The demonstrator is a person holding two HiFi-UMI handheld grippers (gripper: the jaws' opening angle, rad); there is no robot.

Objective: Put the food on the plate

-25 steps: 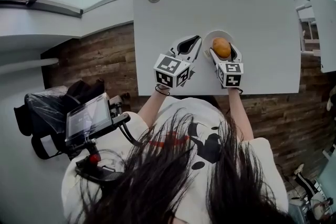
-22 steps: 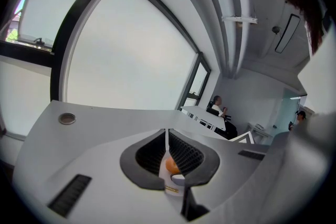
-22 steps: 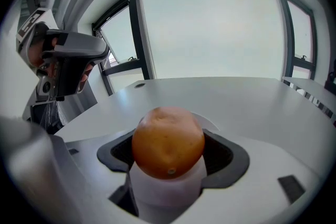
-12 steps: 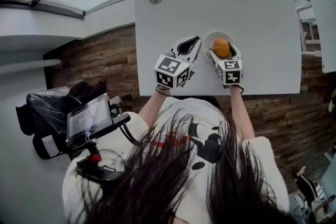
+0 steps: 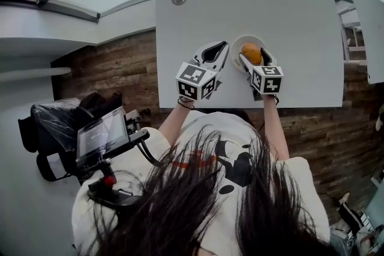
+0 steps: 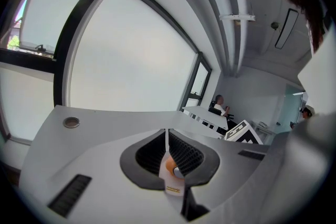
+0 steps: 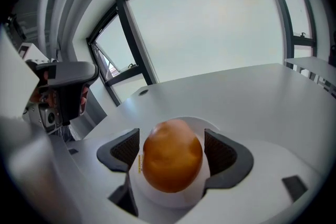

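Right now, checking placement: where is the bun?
Head view, right side: the bun lies on the white plate, between the right gripper's parted jaws.

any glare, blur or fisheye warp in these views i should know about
Head view: strong fisheye, the pale grey table bows at its edges; even light. Left gripper view: windows washed out white, dark corners. Right gripper view: the round orange-brown food is close and sharp with a sheen, the round white plate under it almost blends into the table.
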